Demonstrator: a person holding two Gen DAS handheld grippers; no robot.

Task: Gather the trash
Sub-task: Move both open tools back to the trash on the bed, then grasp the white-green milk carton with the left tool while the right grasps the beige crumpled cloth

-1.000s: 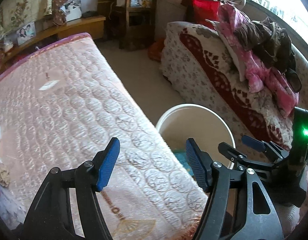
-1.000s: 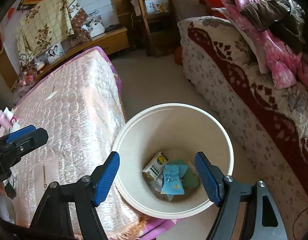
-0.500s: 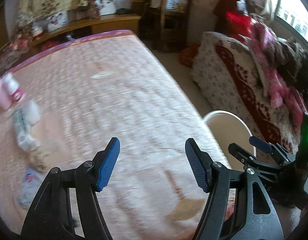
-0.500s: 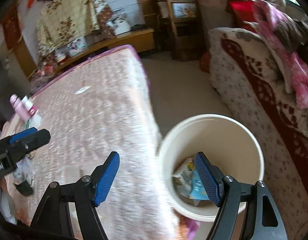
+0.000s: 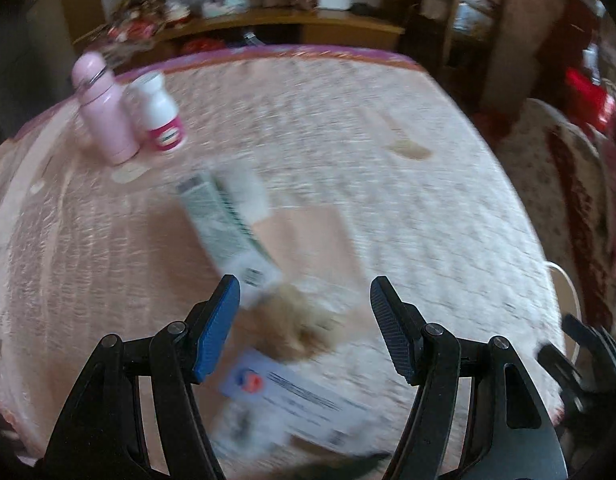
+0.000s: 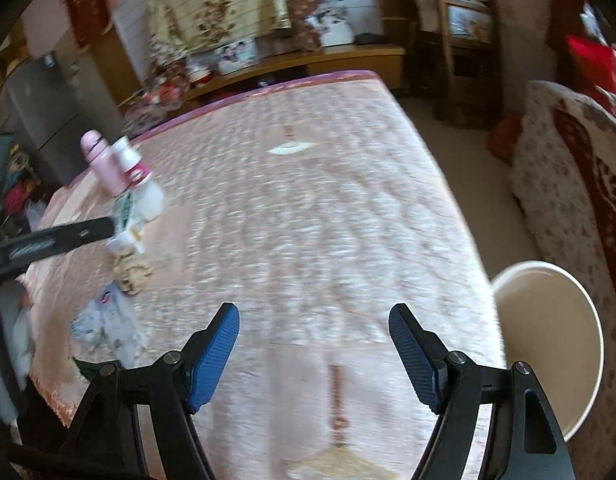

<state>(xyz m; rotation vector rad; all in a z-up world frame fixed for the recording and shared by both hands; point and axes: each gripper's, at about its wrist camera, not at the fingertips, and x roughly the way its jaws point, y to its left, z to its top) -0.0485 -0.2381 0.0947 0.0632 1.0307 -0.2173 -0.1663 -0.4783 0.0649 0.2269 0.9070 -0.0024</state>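
**Mia:** What is the biggest thing you see?

**Ben:** The big pink bed [image 6: 308, 208]. It has a bumpy cover with a purple edge. Next to it, across a strip of floor, is a sofa [image 6: 568, 184] with a flowery red and white blanket.

**Mia:** And where does the trash go?

**Ben:** In the white bucket [image 6: 548, 344]. It stands on the floor, right at the bed's corner, between the bed and the sofa.

**Mia:** What are the two grabbers doing?

**Ben:** The left gripper [image 5: 304, 324] hangs over the trash on the bed. Its blue fingers are spread wide and hold nothing. The right gripper [image 6: 314, 352] is over a bare part of the bed, near the bucket. Its fingers are spread wide too, with nothing between them.

**Mia:** What trash is on the bed?

**Ben:** It is all blurry, but I see a long green and white packet [image 5: 228, 224]. Its near end is just beside the left grabber's finger. Closer still lies a flat white paper [image 5: 296, 400] with a red and blue mark. Between the two is a crumpled brown lump [image 5: 304, 328], right under the open fingers.

**Mia:** Anything smaller?

**Ben:** A pink bottle [image 5: 104, 112] stands far back on the bed. A white jar [image 5: 158, 114] with a pink label stands touching it.
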